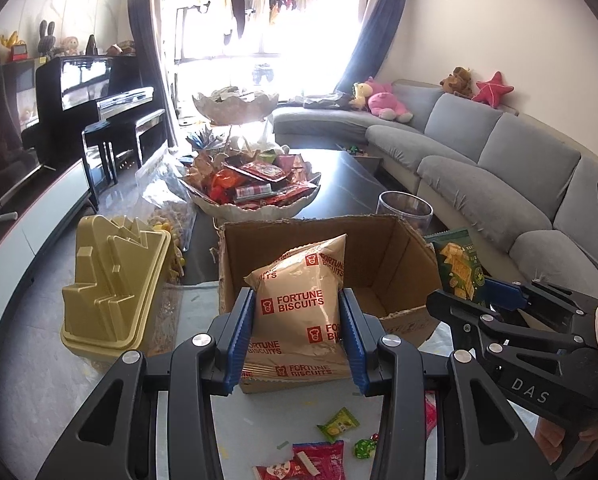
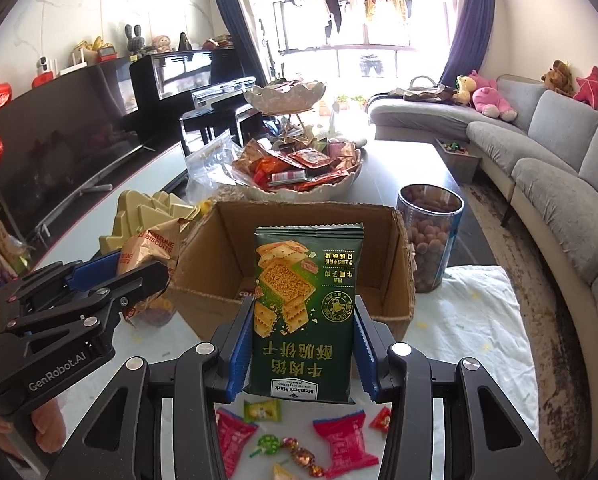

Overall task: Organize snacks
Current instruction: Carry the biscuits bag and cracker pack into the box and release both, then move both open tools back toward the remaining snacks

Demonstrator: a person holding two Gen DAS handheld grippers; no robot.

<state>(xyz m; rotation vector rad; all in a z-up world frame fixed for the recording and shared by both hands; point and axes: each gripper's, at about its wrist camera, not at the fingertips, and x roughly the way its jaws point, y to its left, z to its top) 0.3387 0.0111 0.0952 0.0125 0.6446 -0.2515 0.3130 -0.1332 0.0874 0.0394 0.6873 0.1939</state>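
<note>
My left gripper (image 1: 297, 300) is shut on a tan Fortune Biscuits bag (image 1: 299, 300), held upright just in front of an open cardboard box (image 1: 411, 256). My right gripper (image 2: 299, 312) is shut on a dark green cracker pack (image 2: 305, 312), also held up before the same cardboard box (image 2: 399, 264). Each gripper shows in the other's view: the right gripper (image 1: 471, 296) with the green pack (image 1: 459, 268) at the right, the left gripper (image 2: 139, 264) with the biscuit bag (image 2: 151, 252) at the left. Small wrapped candies (image 2: 339, 440) lie on the white cloth (image 2: 479, 320) below.
A gold plastic tray (image 1: 111, 288) stands left of the box. Behind it sits a shell-shaped bowl (image 1: 255, 208) heaped with snacks, a clear zip bag (image 1: 167, 188) and a clear jar of brown nuts (image 2: 431, 236). A grey sofa (image 1: 499, 168) runs along the right.
</note>
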